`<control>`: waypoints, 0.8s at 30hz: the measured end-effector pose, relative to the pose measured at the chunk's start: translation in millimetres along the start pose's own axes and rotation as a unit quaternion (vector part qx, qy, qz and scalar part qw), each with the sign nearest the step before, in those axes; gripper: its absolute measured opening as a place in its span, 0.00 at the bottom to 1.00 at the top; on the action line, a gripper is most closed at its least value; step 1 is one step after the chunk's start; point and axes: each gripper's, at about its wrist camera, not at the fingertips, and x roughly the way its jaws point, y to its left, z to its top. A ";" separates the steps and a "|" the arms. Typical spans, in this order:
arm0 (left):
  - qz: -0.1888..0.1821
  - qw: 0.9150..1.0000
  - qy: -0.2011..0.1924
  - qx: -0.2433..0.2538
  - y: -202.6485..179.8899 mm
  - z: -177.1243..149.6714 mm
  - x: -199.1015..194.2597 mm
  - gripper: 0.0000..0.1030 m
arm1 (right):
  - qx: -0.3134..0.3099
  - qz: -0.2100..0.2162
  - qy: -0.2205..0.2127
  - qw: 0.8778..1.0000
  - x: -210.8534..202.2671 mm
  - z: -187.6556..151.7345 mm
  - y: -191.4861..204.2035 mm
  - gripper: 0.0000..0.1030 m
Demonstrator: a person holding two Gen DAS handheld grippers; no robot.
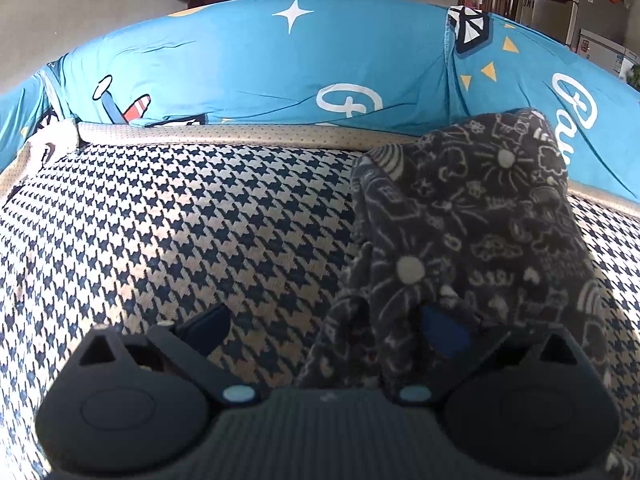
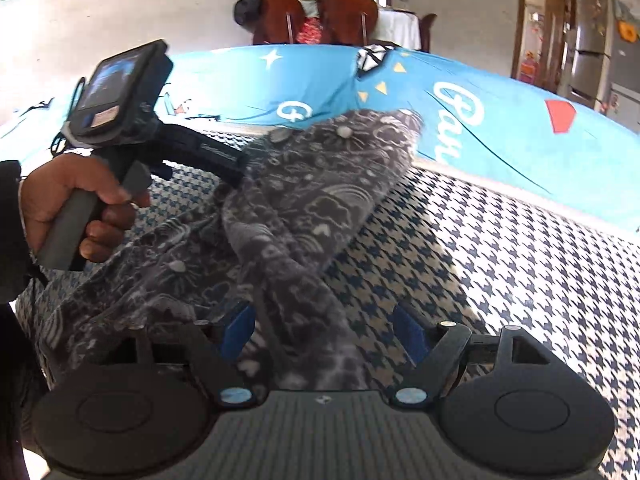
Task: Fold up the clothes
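Note:
A dark grey fleece garment (image 1: pixel 480 220) with a white doodle print lies bunched on the houndstooth cover (image 1: pixel 180 220). In the left wrist view it fills the right side and drapes over the right finger (image 1: pixel 444 332). My left gripper (image 1: pixel 326 326) is open wide, with the garment's edge reaching between its fingers. In the right wrist view the garment (image 2: pixel 320 184) runs from the blue backrest down between the fingers of my right gripper (image 2: pixel 323 330), which is open. A hand (image 2: pixel 60 196) holds the left gripper's handle (image 2: pixel 80 216); the fabric hides its tips.
A blue cartoon-print cover (image 1: pixel 260 60) rises behind the seat, with beige piping (image 1: pixel 240 132) along its base. Wooden chairs (image 2: pixel 316 12) piled with clothes stand beyond it. A fridge (image 2: pixel 592 40) and a doorway are at the far right. Bare houndstooth fabric (image 2: pixel 500 260) lies right of the garment.

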 end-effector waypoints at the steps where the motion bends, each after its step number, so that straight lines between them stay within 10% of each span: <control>1: 0.006 1.000 0.001 0.003 -0.3 -0.2 2.5 1.00 | 0.006 -0.001 0.003 1.000 0.3 -2.4 -3.6 0.75; 24: 0.010 1.000 -0.015 0.002 3.4 -6.8 -4.6 1.00 | 0.124 0.073 0.043 0.989 -0.5 -19.6 -32.8 0.75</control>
